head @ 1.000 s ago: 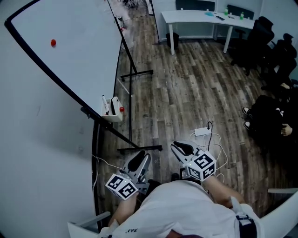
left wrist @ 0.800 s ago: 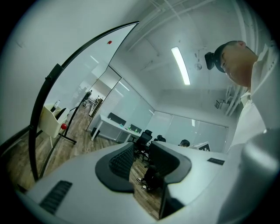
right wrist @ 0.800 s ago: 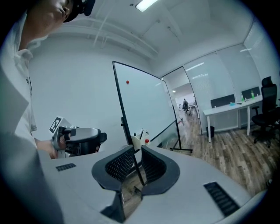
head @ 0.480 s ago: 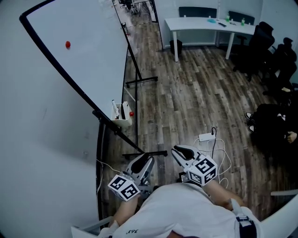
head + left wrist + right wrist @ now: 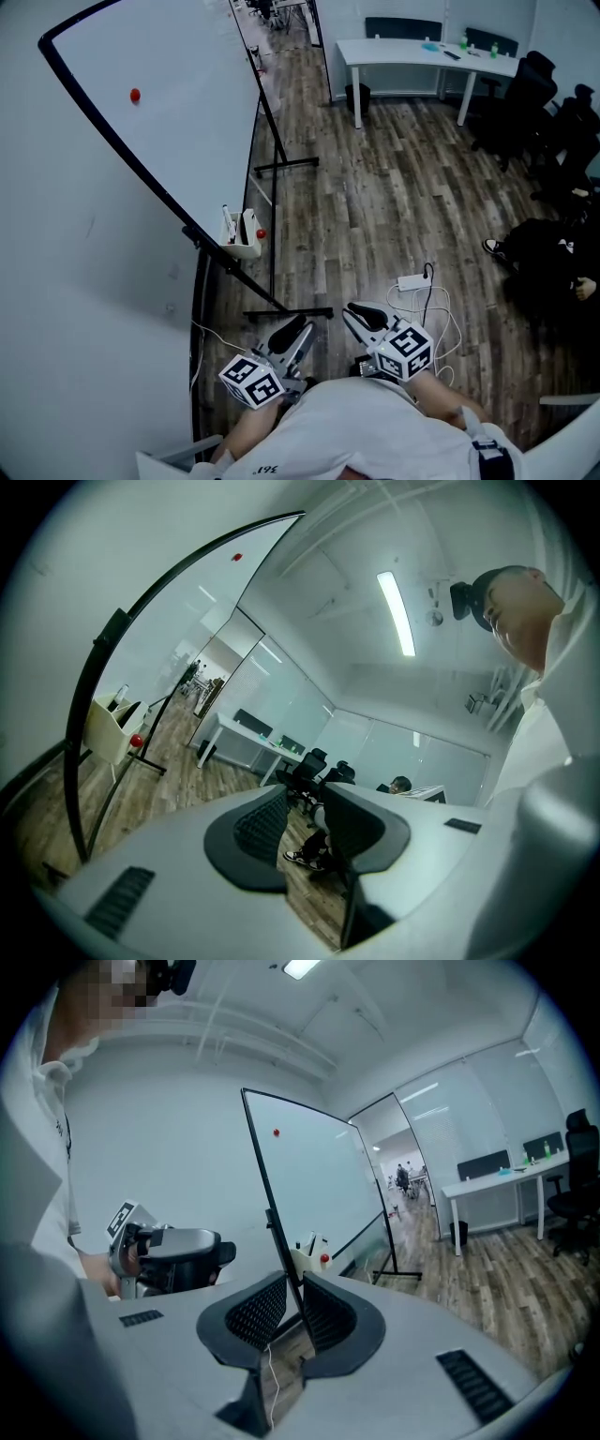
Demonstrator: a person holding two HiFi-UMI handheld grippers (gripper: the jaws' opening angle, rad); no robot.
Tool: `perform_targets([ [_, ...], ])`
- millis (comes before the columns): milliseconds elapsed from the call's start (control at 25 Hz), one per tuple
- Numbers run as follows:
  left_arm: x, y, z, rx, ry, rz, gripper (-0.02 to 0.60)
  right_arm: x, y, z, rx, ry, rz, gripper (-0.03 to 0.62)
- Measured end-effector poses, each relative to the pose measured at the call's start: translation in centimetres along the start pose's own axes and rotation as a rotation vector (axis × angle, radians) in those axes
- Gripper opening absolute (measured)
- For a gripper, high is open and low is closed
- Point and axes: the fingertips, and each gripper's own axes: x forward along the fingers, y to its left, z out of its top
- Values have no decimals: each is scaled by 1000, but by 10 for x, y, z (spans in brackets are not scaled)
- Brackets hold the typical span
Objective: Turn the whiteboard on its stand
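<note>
Both grippers are held close in front of the person's torso [image 5: 375, 427], side by side, with the marker cubes nearest the body. The left gripper [image 5: 295, 334] points forward, about level; its jaws stand apart with nothing between them. The right gripper [image 5: 361, 317] points forward and slightly downward, its jaws likewise apart and empty. Just beyond the left gripper lies the near foot of the stand [image 5: 281, 312]; a power strip [image 5: 410, 281] lies on the wood floor [image 5: 375, 206] beyond the right gripper. The whiteboard [image 5: 159, 122] hangs tilted on the stand, ahead and to the left, touched by neither gripper. It carries a white tray [image 5: 241, 239] at its lower edge and a red magnet [image 5: 135, 95]. A white tabletop [image 5: 412, 52] stands farthest away.
</note>
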Motion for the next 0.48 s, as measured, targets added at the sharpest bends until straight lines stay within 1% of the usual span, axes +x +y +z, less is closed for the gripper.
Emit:
perform_targets([
  [200,8,-7,-12,-6,15,4,130,-1,-5,-5,12,3,15,73],
  [360,8,-2,-11,-4,-14,20,130,-1,-4,-2,-1,1,30,74],
  [480,4,3,-10,-2,-38,47,130,0,-3,-4,-15,9,42,72],
])
